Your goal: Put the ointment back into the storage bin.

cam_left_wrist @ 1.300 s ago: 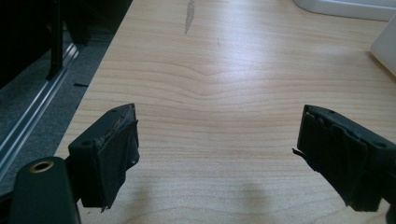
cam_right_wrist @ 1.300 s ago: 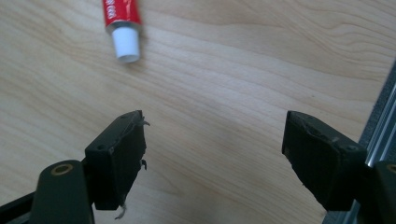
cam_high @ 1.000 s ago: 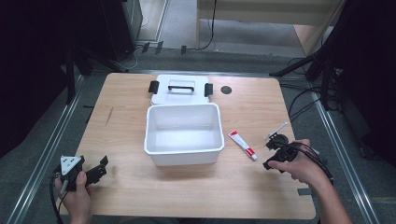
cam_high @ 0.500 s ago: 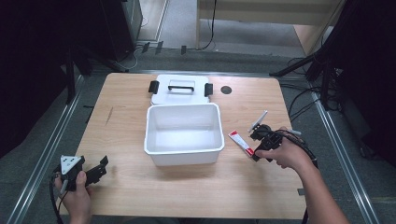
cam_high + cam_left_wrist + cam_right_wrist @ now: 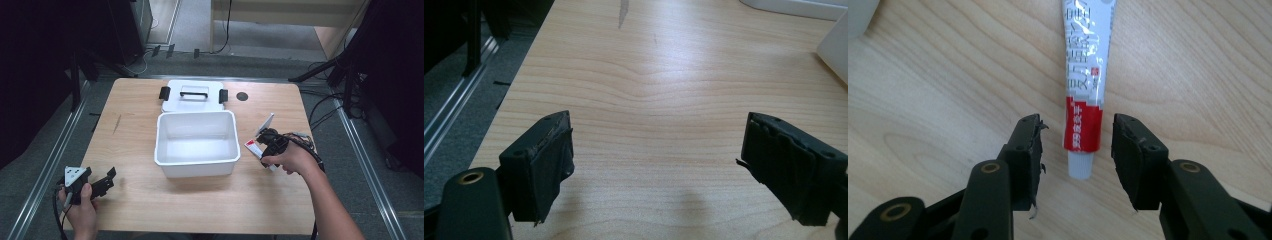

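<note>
Mid-table, the white bin [image 5: 195, 145] holds nothing.

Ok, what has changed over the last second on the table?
The right gripper moved in from the table's right edge toward the tube beside the white bin. Its jaws have just been closing and now straddle the tube's cap end, pads not yet touching. The left gripper stayed put, open; tube, bin and lid are unmoved.

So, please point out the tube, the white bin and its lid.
tube [image 5: 1083, 105], right gripper view, on its printed body
bin [image 5: 196, 168], high view, on its front wall
lid [image 5: 194, 100], high view, below its handle
</note>
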Motion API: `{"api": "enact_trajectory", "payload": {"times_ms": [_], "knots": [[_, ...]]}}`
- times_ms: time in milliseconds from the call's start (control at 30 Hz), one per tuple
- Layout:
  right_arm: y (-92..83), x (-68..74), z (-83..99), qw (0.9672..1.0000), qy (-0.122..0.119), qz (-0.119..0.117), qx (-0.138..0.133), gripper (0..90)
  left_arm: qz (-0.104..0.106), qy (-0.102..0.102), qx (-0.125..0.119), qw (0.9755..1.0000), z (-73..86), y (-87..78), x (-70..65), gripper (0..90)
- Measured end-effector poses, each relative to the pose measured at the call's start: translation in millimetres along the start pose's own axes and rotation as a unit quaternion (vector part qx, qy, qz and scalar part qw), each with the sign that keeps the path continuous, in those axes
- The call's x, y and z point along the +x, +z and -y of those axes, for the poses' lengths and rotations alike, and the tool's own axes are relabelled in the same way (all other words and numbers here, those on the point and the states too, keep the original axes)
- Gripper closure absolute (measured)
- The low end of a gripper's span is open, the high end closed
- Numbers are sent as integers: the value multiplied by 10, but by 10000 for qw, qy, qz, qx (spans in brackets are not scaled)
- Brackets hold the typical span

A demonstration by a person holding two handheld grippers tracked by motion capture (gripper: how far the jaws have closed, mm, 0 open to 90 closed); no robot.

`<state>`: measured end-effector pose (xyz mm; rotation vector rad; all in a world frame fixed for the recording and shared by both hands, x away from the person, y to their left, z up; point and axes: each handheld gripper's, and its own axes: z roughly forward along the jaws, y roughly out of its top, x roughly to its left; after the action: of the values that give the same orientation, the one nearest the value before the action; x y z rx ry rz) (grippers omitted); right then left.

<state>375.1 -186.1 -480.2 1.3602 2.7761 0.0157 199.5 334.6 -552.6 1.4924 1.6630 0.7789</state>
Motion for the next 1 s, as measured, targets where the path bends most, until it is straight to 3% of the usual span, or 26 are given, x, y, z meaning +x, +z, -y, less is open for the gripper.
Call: {"api": "enact_trajectory", "payload": {"times_ms": [367,533,600,733,833,1000], "knots": [[148,-4,-138,9996,-30,141,239,638,11,5,4,10000,0,3,-2,139],[172,-23,-150,9996,-47,177,223,657,10,2,8,10000,-1,2,0,139],[178,-15,-145,9995,-192,185,185,676,12,10,11,10000,-1,3,0,139],[198,-5,-142,9996,-227,118,115,706,18,8,13,10000,-1,3,1,139],[201,-18,-137,9999,-121,52,93,712,19,4,9,10000,-1,5,-1,140],[202,-27,-129,9998,-171,61,51,712,22,4,13,10000,-1,5,-1,140]]}}
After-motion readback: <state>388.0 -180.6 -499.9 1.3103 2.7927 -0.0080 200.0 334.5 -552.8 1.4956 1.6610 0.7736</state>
